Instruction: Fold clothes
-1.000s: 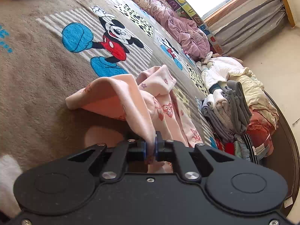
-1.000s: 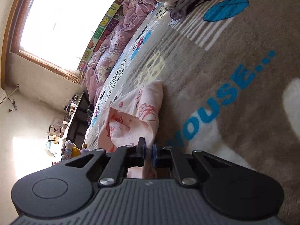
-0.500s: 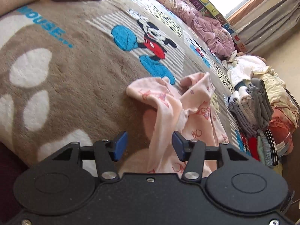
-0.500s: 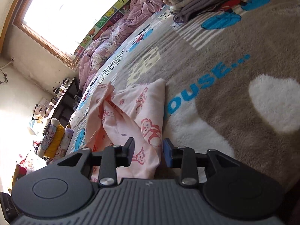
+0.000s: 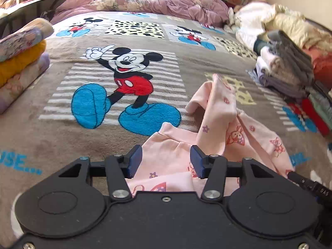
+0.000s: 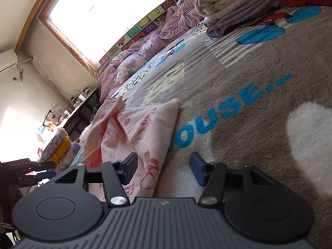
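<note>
A small pink garment [image 5: 220, 128] with cartoon prints lies crumpled on the brown Mickey Mouse blanket [image 5: 62, 137]. My left gripper [image 5: 166, 161] is open just above its near edge, with pink cloth showing between the blue pads but not pinched. In the right wrist view the same pink garment [image 6: 141, 124] lies ahead and to the left. My right gripper [image 6: 164, 167] is open too; its left finger [image 6: 129, 165] overlaps the cloth's near end and its right finger is over bare blanket. The left gripper [image 6: 44, 169] shows at the far left of that view.
A stack of folded clothes [image 5: 290, 72] stands at the right of the bed, another stack [image 5: 18, 62] at the left. A purple quilt [image 5: 145, 2] is bunched along the far side under the window [image 6: 103, 14]. A dark desk [image 6: 81, 108] stands beyond the bed.
Both grippers were shut on the pink garment a second ago and have opened and let it go. The cloth now rests on the blanket, and both grippers have drawn back.
</note>
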A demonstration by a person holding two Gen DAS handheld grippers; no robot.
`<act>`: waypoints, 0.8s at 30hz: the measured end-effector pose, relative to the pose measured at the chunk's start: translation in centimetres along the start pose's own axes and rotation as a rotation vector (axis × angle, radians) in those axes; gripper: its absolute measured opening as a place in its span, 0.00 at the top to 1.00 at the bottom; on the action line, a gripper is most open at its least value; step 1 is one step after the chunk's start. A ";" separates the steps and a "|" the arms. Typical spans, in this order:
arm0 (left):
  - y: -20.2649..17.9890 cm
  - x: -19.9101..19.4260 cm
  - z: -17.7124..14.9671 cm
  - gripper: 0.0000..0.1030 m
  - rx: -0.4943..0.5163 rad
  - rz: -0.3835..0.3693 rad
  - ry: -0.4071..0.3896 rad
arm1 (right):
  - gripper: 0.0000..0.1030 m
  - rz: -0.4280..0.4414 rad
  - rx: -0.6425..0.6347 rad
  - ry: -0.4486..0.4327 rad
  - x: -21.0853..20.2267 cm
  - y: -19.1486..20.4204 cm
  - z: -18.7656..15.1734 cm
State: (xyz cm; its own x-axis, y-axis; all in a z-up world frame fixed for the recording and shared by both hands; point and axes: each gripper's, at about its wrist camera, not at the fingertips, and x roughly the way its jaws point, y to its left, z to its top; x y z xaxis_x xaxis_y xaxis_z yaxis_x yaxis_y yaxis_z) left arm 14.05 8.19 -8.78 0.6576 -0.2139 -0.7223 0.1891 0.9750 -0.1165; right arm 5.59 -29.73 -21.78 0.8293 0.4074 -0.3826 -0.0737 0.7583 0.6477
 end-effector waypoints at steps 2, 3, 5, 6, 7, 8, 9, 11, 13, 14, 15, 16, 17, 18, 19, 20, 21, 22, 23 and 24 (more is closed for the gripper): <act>-0.9 2.3 0.2 0.59 0.092 0.012 0.059 | 0.38 0.002 -0.035 -0.006 0.2 0.3 -0.2; -1.2 3.5 0.1 0.63 0.128 0.016 0.093 | 0.35 0.003 -0.048 -0.008 0.3 0.5 -0.2; -1.7 5.7 -0.8 0.65 0.191 0.035 0.165 | 0.32 0.005 -0.073 -0.010 0.4 0.7 -0.4; -1.7 6.1 -1.2 0.65 0.202 0.038 0.179 | 0.31 0.006 -0.082 -0.011 0.4 0.9 -0.4; -1.4 5.7 -1.3 0.66 0.182 0.033 0.163 | 0.30 0.007 -0.087 -0.012 0.4 0.9 -0.5; -1.1 5.2 -1.4 0.66 0.161 0.029 0.147 | 0.30 0.008 -0.091 -0.012 0.4 0.9 -0.5; -0.8 4.7 -1.6 0.72 0.141 0.024 0.131 | 0.29 0.009 -0.095 -0.012 0.4 1.0 -0.5; -0.2 3.8 -1.8 0.96 0.100 0.015 0.100 | 0.28 0.011 -0.097 -0.013 0.4 0.9 -0.5; 0.5 2.9 -2.1 1.00 0.059 0.005 0.068 | 0.28 0.011 -0.101 -0.014 0.4 1.0 -0.6; 0.8 2.5 -2.2 1.00 0.038 0.000 0.052 | 0.27 0.011 -0.103 -0.014 0.4 1.0 -0.6; 1.1 2.0 -2.3 1.00 0.018 -0.004 0.036 | 0.27 0.011 -0.105 -0.014 0.4 1.1 -0.6; 1.4 1.5 -2.4 1.00 -0.003 -0.009 0.020 | 0.27 0.012 -0.105 -0.015 0.4 1.1 -0.6; 1.7 1.1 -2.6 1.00 -0.023 -0.014 0.005 | 0.27 0.011 -0.106 -0.015 0.4 1.1 -0.7; 2.0 0.6 -2.7 1.00 -0.044 -0.018 -0.011 | 0.27 0.011 -0.107 -0.015 0.4 1.1 -0.7; 2.6 -0.1 -2.8 1.00 -0.082 -0.028 -0.037 | 0.27 0.010 -0.108 -0.016 0.3 1.1 -0.7; 3.6 -1.1 -2.8 1.00 -0.146 -0.046 -0.078 | 0.27 0.010 -0.111 -0.016 0.3 1.1 -0.7; 4.7 -2.2 -2.8 1.00 -0.210 -0.063 -0.119 | 0.27 0.009 -0.114 -0.016 0.3 1.2 -0.8; 5.8 -3.2 -3.0 1.00 -0.276 -0.071 -0.156 | 0.27 0.008 -0.117 -0.017 0.3 1.2 -0.8; 7.2 -4.0 -3.3 1.00 -0.345 -0.068 -0.183 | 0.27 0.007 -0.119 -0.017 0.3 1.2 -0.9; 8.5 -4.7 -3.8 1.00 -0.414 -0.067 -0.207 | 0.27 0.007 -0.120 -0.016 0.2 1.2 -0.9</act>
State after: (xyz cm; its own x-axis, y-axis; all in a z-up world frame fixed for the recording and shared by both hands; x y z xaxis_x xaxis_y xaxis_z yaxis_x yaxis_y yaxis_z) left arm 9.80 17.76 -9.00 0.7934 -0.2440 -0.5577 -0.0426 0.8916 -0.4508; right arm 5.21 -28.28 -21.65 0.8373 0.4052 -0.3671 -0.1446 0.8116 0.5661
